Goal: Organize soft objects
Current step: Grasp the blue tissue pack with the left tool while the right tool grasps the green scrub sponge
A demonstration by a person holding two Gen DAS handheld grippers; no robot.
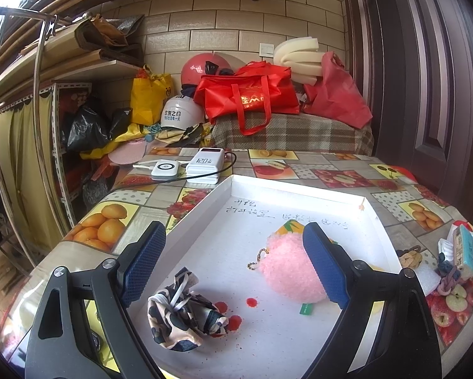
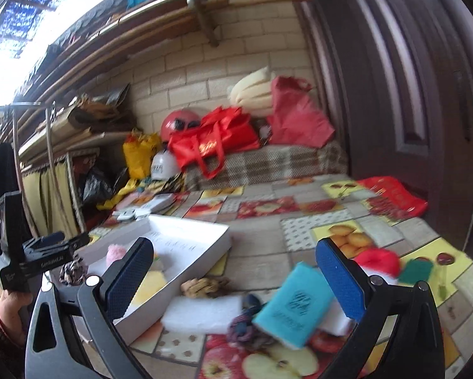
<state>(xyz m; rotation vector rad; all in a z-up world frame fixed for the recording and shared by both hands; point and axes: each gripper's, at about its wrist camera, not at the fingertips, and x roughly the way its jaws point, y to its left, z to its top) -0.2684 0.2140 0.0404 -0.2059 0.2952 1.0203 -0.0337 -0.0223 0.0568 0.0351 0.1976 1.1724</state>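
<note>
A white tray [image 1: 299, 189] lies on the fruit-print table. In it are a pink plush ball [image 1: 287, 268] with a bead chain and a crumpled black-and-cream cloth [image 1: 182, 315]. My left gripper [image 1: 235, 267] hovers open over the tray, its right finger just in front of the plush, not pressing it. Right of the tray [image 2: 189, 271] lie a teal sponge pack [image 2: 293, 306], white foam [image 2: 201, 312], a purple-blue yarn knot [image 2: 242, 325], a tan rope knot [image 2: 205, 285], a red plush [image 2: 378, 260] and a green pad [image 2: 416, 270]. My right gripper [image 2: 235, 279] is open above them, holding nothing.
Two white power banks [image 1: 201, 165] with a cable sit behind the tray. Red bags [image 1: 252, 94], helmets and foam pile up at the back wall. A dark door [image 1: 426, 79] stands right. A flat red bag [image 2: 394, 195] lies on the table's far right.
</note>
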